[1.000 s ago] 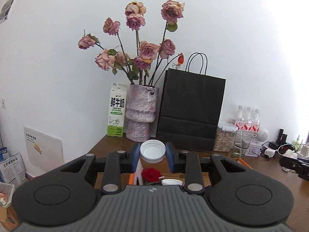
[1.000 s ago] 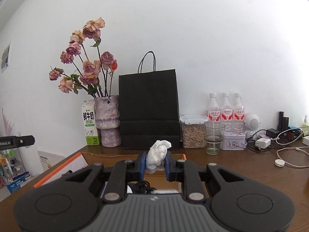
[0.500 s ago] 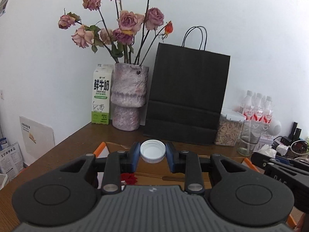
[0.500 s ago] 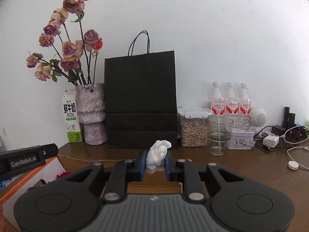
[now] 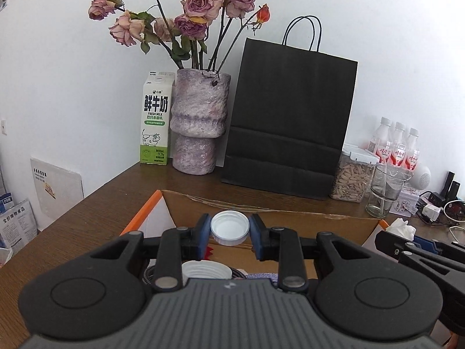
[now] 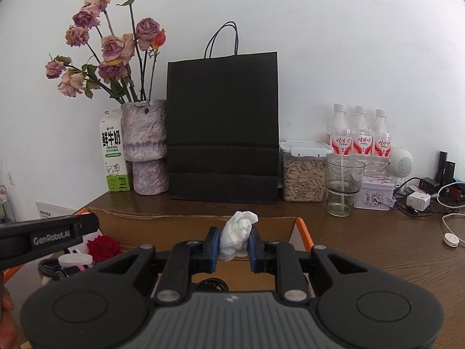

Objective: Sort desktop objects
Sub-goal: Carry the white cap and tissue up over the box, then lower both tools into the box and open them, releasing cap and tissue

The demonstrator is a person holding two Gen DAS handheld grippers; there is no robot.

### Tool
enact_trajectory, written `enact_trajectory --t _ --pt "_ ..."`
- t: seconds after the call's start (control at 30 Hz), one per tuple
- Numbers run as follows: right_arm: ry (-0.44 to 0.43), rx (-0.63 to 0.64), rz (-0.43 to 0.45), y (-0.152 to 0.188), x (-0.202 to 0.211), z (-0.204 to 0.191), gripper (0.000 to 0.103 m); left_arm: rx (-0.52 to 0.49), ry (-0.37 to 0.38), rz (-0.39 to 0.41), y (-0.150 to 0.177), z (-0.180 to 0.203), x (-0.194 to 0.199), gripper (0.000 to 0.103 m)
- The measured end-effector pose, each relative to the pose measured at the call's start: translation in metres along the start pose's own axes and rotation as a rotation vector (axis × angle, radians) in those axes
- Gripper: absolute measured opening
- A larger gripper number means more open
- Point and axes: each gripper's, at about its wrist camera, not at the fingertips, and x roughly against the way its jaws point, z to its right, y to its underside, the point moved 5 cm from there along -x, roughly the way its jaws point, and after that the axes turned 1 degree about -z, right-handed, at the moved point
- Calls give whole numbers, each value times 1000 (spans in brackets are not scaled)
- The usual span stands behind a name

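Left gripper: narrowly set jaws are closed on a white bottle cap, held open side toward the camera, above the cardboard box.
Right gripper: a crumpled white tissue is seen between the pads, above the same box; the jaws have just been opening slightly, and the pads are still seen touching the tissue.
Box contents: a red rose, a white lid and a braided cable are seen inside.
Desk: a black paper bag, a vase of dried roses and a milk carton are stood along the wall.
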Motion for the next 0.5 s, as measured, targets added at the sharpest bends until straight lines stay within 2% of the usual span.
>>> enact_trajectory --t 0.03,0.07,0.1,0.13,0.17,0.2,0.3,0.5 --pt "0 1 -4 1 0 0 24 -3 -7 3 0 0 0 31" --pt "3 2 -7 1 1 0 28 -6 -14 10 0 -1 2 44" --pt "-2 7 -12 2 1 -1 47 -7 -22 16 -1 -2 3 77" --pt "-8 8 -18 3 2 -1 61 -3 -34 33 -2 -3 7 96" --pt "-11 7 -15 3 4 -1 89 5 -45 68 -4 -5 11 103" --pt "-14 9 -7 3 6 -1 103 18 -51 113 -7 -7 17 103" --pt "-13 32 24 0 14 -5 103 47 -26 165 -11 -9 26 103" --pt "-2 20 43 -4 19 -3 103 65 -26 170 -13 -12 28 103"
